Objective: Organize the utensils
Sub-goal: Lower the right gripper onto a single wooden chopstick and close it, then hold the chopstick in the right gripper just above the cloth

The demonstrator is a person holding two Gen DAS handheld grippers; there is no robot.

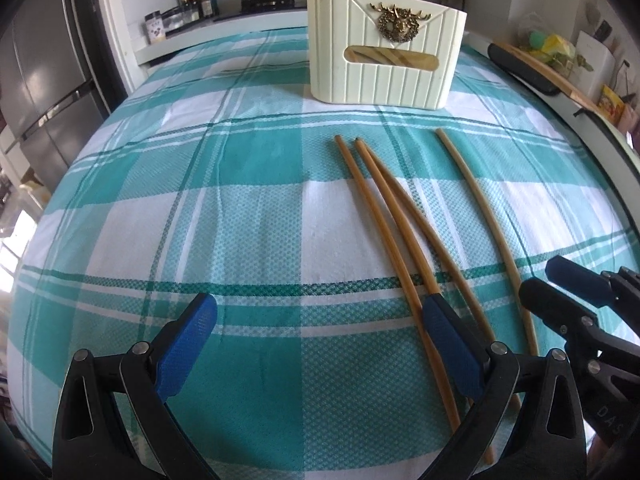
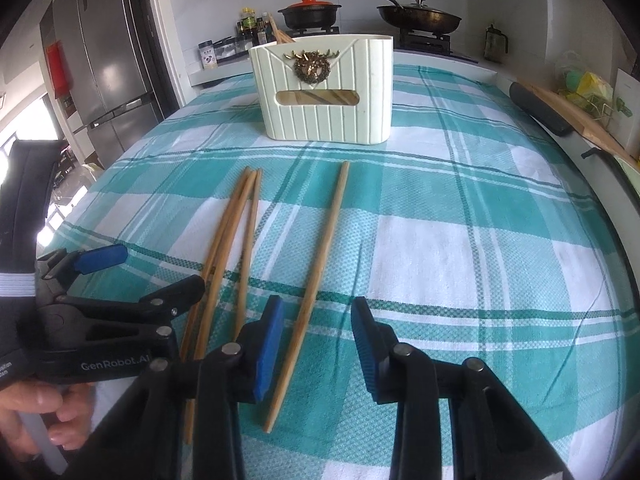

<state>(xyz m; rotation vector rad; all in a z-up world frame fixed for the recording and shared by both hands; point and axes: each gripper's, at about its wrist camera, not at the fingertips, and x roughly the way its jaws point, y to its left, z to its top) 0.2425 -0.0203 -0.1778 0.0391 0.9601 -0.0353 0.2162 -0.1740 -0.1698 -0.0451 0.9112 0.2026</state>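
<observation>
Several wooden chopsticks lie on the teal plaid tablecloth. A bunch of three [image 1: 394, 220] [image 2: 232, 240] lies close together; a single one [image 1: 486, 220] [image 2: 320, 272] lies to their right. A cream ribbed holder [image 1: 384, 48] [image 2: 324, 92] with a brass deer emblem stands behind them, with wooden utensils inside. My left gripper [image 1: 320, 336] is open and empty, its right finger [image 1: 448, 344] over the bunch. My right gripper [image 2: 318, 344] is open and straddles the near part of the single chopstick. Each gripper shows in the other's view: the right gripper [image 1: 560, 292] and the left gripper [image 2: 148, 276].
The tablecloth [image 1: 240, 208] [image 2: 460, 240] covers the table. Behind it a counter holds a stove with a black pot [image 2: 310, 12], a pan [image 2: 418, 16] and spice bottles [image 2: 250, 28]. A fridge [image 2: 108, 52] stands at the left. A cutting board [image 2: 576, 116] lies at the right edge.
</observation>
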